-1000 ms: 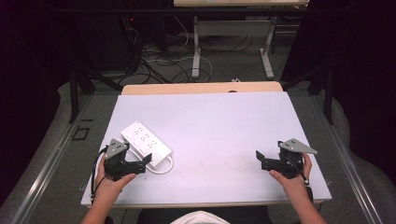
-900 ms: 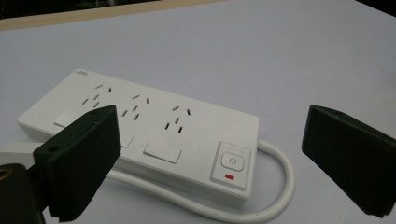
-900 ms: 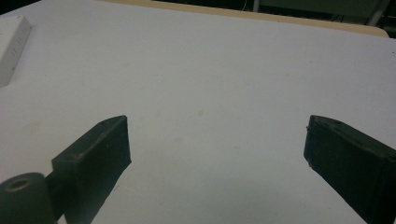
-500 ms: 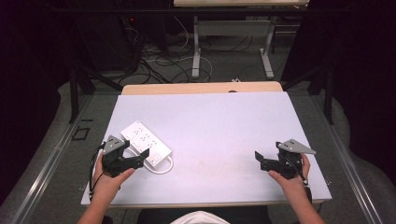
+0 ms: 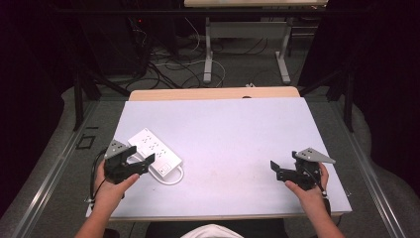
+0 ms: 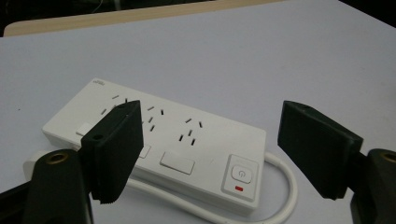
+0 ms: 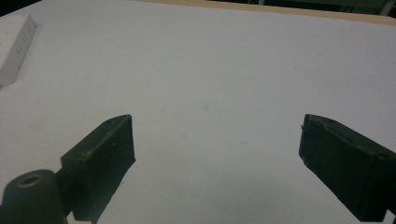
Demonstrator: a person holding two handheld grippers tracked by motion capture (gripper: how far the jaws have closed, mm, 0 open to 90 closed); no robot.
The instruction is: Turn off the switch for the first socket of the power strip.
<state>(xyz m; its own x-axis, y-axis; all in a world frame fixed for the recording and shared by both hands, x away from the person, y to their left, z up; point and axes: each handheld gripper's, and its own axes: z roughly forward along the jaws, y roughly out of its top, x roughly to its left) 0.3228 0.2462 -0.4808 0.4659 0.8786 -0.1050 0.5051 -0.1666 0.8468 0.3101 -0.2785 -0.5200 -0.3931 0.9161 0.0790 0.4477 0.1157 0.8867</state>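
Left gripper [image 5: 141, 157] sits at the table's [image 5: 237, 129] eight o'clock, jaws spread wide and holding nothing, aimed at the white strip [image 5: 154, 150] just beyond them. In the left gripper view the strip [image 6: 187, 144] lies flat, its cord [image 6: 280, 196] looping round the switch end. Right gripper [image 5: 275, 170] rests at four o'clock, well apart from the strip, jaws likewise wide and empty over bare tabletop.

On my table [image 5: 233, 124], the power strip [image 5: 154, 150] lies at the near left, its cable [image 5: 174, 178] looped at its near end. My left gripper [image 5: 139, 159] sits just beside it. My right gripper [image 5: 278, 170] is well apart, near right.
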